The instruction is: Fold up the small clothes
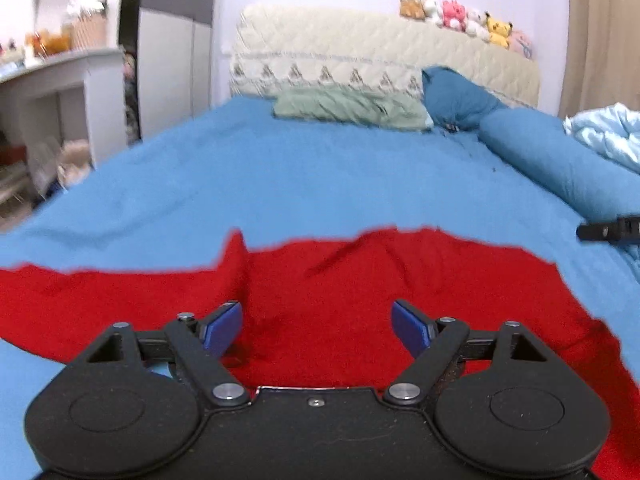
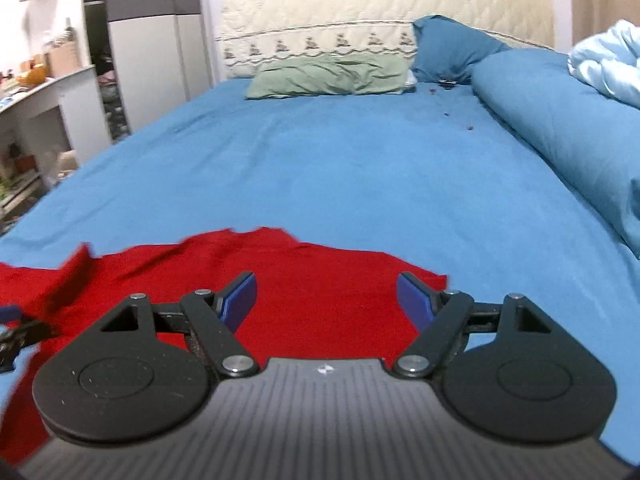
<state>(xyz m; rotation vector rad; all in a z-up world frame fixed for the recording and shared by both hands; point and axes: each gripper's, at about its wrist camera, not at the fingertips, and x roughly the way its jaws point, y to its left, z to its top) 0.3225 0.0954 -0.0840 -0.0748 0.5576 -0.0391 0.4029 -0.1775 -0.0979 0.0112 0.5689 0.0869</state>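
Observation:
A red garment (image 1: pixel 328 292) lies spread on the blue bed sheet (image 1: pixel 304 176), one sleeve running off to the left. My left gripper (image 1: pixel 317 322) hangs above it, open, its blue pads (image 1: pixel 222 330) wide apart with nothing between them. In the right wrist view the same red garment (image 2: pixel 312 284) lies below my right gripper (image 2: pixel 326 296), which is also open and empty. Part of the right gripper (image 1: pixel 608 230) shows at the right edge of the left wrist view. A piece of the left gripper (image 2: pixel 16 332) shows at the left edge of the right wrist view.
A green pillow (image 1: pixel 352 106) and a dark blue pillow (image 1: pixel 460 96) lie by the quilted headboard (image 1: pixel 360 48), which carries plush toys (image 1: pixel 460 16). A blue bolster (image 2: pixel 560 128) and a pale duvet (image 2: pixel 608 64) fill the right side. A white desk (image 1: pixel 60 76) and wardrobe (image 1: pixel 172 52) stand left.

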